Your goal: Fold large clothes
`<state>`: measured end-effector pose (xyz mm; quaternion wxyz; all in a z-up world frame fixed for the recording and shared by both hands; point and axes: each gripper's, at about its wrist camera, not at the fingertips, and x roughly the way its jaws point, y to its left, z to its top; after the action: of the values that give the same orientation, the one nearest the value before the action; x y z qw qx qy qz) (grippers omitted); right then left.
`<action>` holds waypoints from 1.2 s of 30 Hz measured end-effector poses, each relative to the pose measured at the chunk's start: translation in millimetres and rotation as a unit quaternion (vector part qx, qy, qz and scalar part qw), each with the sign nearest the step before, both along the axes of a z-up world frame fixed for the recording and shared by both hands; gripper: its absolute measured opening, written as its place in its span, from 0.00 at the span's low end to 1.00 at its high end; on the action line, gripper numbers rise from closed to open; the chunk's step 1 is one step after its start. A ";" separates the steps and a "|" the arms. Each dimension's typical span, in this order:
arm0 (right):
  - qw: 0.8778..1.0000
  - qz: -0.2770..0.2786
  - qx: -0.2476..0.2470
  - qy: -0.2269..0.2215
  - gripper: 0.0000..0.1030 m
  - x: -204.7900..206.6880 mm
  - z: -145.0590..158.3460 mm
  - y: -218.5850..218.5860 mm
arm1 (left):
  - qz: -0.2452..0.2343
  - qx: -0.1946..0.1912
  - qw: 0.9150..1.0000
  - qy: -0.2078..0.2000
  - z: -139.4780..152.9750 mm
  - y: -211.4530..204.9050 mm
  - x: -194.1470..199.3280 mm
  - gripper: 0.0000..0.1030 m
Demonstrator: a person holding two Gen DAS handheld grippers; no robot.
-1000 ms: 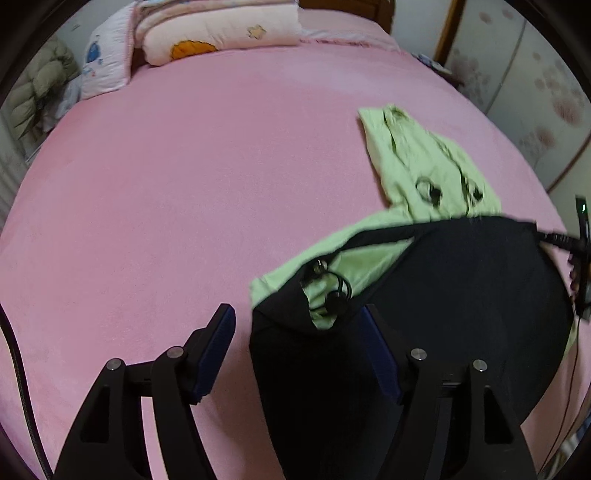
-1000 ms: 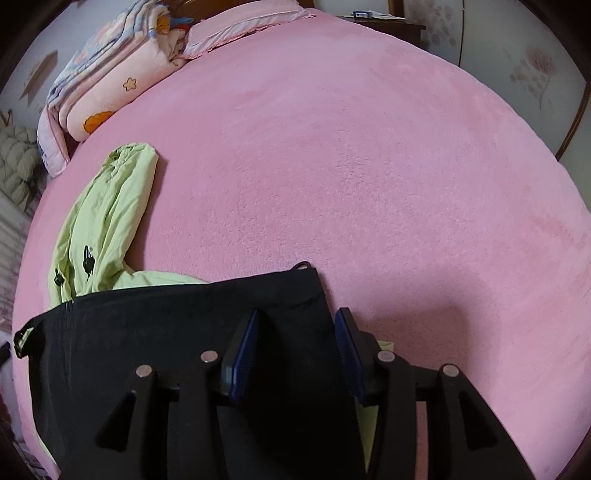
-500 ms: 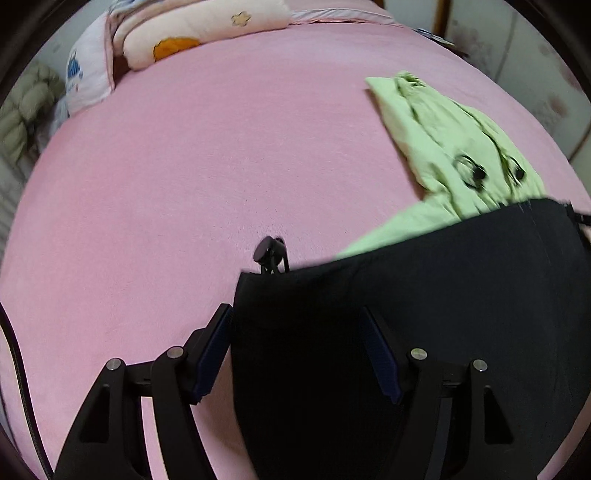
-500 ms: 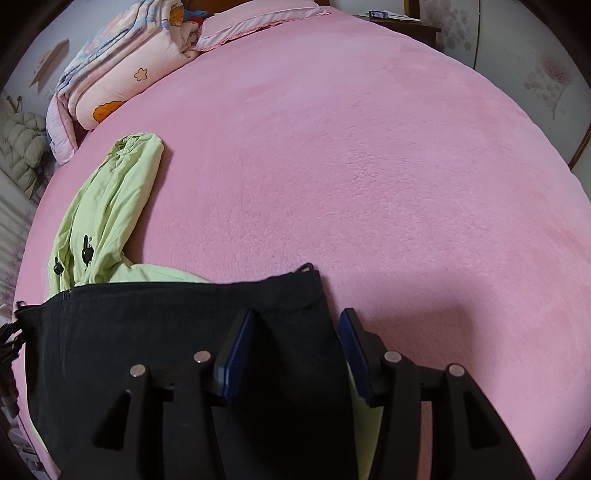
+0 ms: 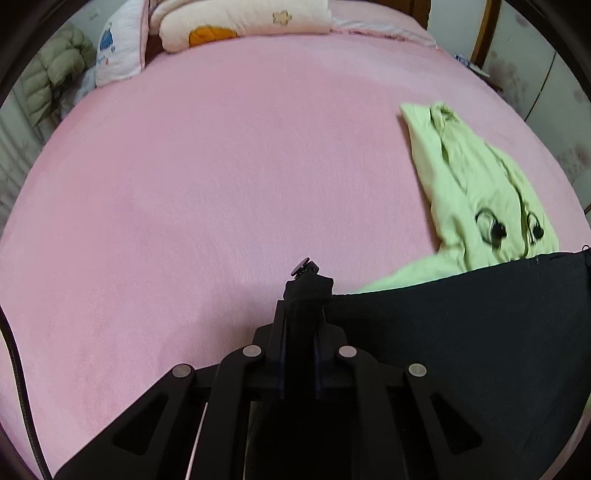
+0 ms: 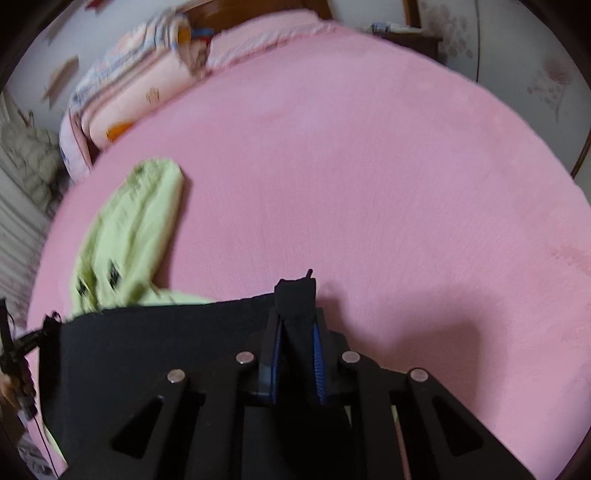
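A large garment lies on the pink bed (image 5: 221,166), black (image 5: 461,332) on its near part and light green (image 5: 472,184) beyond, with black drawstring toggles on the green. My left gripper (image 5: 303,304) is shut on the left corner of the black edge, and a bunch of cloth with a toggle sticks out past the tips. In the right wrist view, the jaws of my right gripper (image 6: 295,312) are closing with the right corner of the black cloth (image 6: 166,343) pinched between the blue pads. The green part (image 6: 133,236) lies to the left.
Folded quilts and pillows (image 5: 243,18) are stacked at the head of the bed. A puffy grey-green coat (image 5: 55,74) hangs at the left. Wardrobe doors (image 5: 535,55) stand along the right side. A dark nightstand (image 6: 406,33) sits beyond the bed's far corner.
Both grippers went from open around the black edge to closed on its corners. The left one first slid left along the edge. The right wrist view is now blurred.
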<state>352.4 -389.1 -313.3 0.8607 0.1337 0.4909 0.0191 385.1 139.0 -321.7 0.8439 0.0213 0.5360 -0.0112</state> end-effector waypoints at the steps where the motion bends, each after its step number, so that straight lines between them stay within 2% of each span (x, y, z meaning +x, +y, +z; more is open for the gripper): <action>1: 1.000 0.001 -0.007 -0.005 0.13 2.1 -0.1 1.5 | -0.001 0.007 1.000 -0.003 -1.2 -2.6 1.3 0.08; 6: 0.997 -0.009 -0.052 0.053 0.17 16.4 -42.7 13.9 | 0.007 0.045 0.999 0.017 -36.7 -19.4 9.0 0.09; 9: 0.994 -0.017 -0.090 0.056 0.22 17.2 -36.0 24.9 | 0.018 0.068 0.997 0.012 -37.8 -28.4 9.2 0.13; 11: 0.991 -0.019 -0.113 0.063 0.26 16.5 -26.1 30.5 | 0.027 0.073 0.997 0.015 -29.8 -28.5 7.7 0.28; 12: 0.990 -0.016 -0.129 0.062 0.26 13.6 -16.5 34.9 | 0.033 0.072 0.997 0.017 -22.6 -27.6 5.6 0.40; 14: 0.988 -0.009 -0.151 0.041 0.26 2.7 6.2 44.6 | 0.040 0.065 0.997 0.001 -0.9 -28.5 -4.6 0.49; 16: 0.990 0.002 -0.142 0.018 0.30 -12.5 25.1 54.4 | 0.035 0.064 0.997 -0.029 27.8 -38.6 -22.6 0.65; 19: 0.993 0.023 -0.114 -0.022 0.41 -42.4 60.5 86.6 | 0.028 0.051 0.996 -0.065 60.2 -61.9 -53.4 0.79; 22: 0.996 0.055 -0.066 -0.039 0.44 -71.0 78.5 122.9 | 0.023 0.010 0.998 -0.059 73.3 -91.6 -76.1 0.80; 26: 0.994 0.101 -0.026 -0.034 0.44 -101.1 76.2 176.7 | 0.021 -0.006 0.999 -0.044 64.8 -134.7 -117.2 0.80; 28: 0.992 0.115 -0.032 -0.028 0.44 -115.2 65.1 195.3 | 0.026 -0.018 0.999 -0.037 57.6 -144.8 -133.4 0.80; 31: 0.991 0.129 -0.017 0.003 0.44 -131.9 34.2 215.8 | 0.046 -0.026 0.999 -0.012 31.1 -155.1 -157.6 0.80; 36: 0.989 0.127 -0.036 0.066 0.41 -144.6 -20.9 211.9 | 0.067 0.000 0.997 0.039 -21.0 -151.7 -181.9 0.80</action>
<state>207.8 -177.2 -334.2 0.8213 0.0401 0.5599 0.1018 203.2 -12.7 -342.7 0.8211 -0.0156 0.5688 0.0443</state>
